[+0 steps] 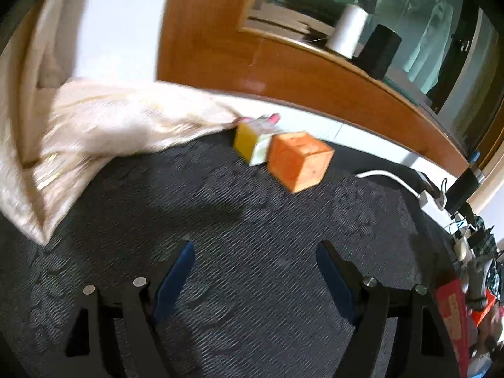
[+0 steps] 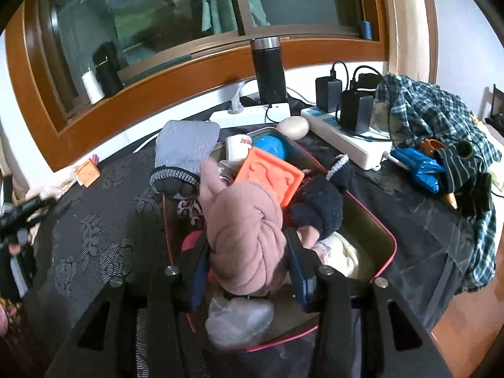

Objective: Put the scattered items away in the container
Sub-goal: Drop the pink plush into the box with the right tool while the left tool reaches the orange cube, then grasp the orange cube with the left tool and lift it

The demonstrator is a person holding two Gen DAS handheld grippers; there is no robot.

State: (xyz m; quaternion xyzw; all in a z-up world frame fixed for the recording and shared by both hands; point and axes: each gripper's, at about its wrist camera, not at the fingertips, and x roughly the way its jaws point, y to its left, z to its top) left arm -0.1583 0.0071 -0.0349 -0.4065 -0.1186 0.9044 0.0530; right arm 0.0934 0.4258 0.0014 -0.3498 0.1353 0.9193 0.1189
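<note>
R gripper (image 2: pixel 249 264) sits over the red-rimmed tin (image 2: pixel 386 239), pink knit bundle (image 2: pixel 245 236) btwn its jaws; can't tell if pads press it. L gripper (image 1: pixel 253 263) wide, nothing in it, above dark cloth (image 1: pixel 220 220); orange cube (image 1: pixel 299 160) and yellow box (image 1: pixel 250 143) well ahead, touching.

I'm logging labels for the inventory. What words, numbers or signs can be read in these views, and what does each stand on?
"20": red digits on the white container inside the tin; the rest of that print is too small to read.
Red card at the left wrist view's edge: faint marks, too blurred to read.
Small orange block by the wall: a mark on its face, unreadable.
Nothing else shows legible text.
</note>
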